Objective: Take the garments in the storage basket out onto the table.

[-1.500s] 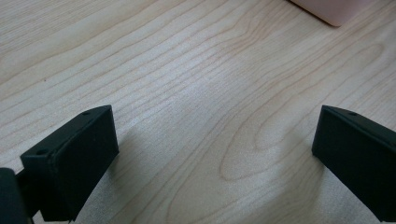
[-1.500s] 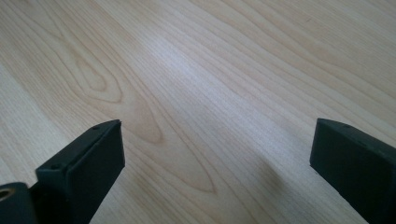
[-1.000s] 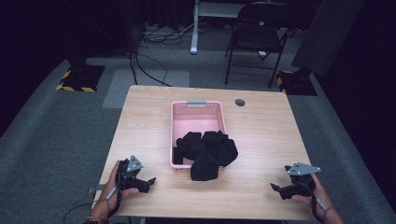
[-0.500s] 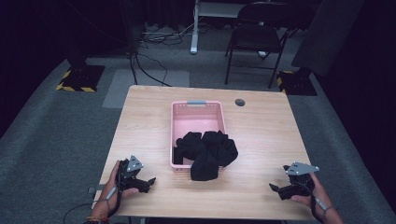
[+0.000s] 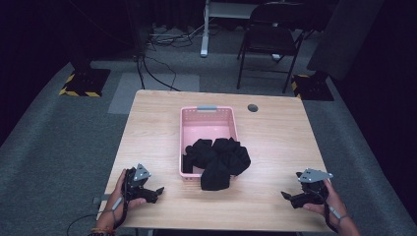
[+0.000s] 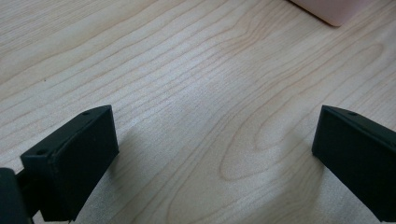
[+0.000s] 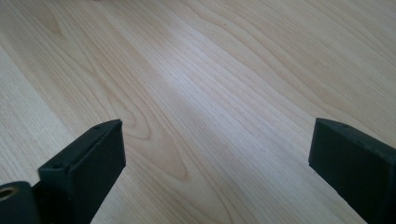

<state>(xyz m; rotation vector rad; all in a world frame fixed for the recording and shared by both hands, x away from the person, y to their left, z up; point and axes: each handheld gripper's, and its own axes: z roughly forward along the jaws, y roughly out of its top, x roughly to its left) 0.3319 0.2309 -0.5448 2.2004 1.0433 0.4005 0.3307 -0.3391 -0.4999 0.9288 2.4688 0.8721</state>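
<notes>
**Q:** Hand-held gripper positions first: where are the two, and are they holding anything?

**A:** Left hand-held gripper rests on the worktop at the lower left of the high view, and the right hand-held gripper at the lower right. Each gripper view looks along a pair of black jaws spread wide apart, with bare pale wood grain between them. Both are empty.

**Q:** Where is the thing being worked on?

**A:** A heap of black clothing sits in the middle of the high view. It fills the near end of a pink plastic basket, and one fold hangs over the near rim onto the wood. It lies between the two tools, well apart from each. A corner of the basket shows at the top right of the left gripper view.

**Q:** How far along does the work seem?

**A:** I judge it at the very start. Nothing has been lifted out or laid flat, so reaching, grasping and handling the garments all remain.

**Q:** Anything else around, or in the way?

**A:** A small dark round cable hole lies to the upper right of the basket. Beyond the far edge, at the top of the frame, stand a black folding chair and loose floor cables on grey carpet. The wood between each tool and the heap is bare; the basket's rim is the only obstacle I can make out.
</notes>
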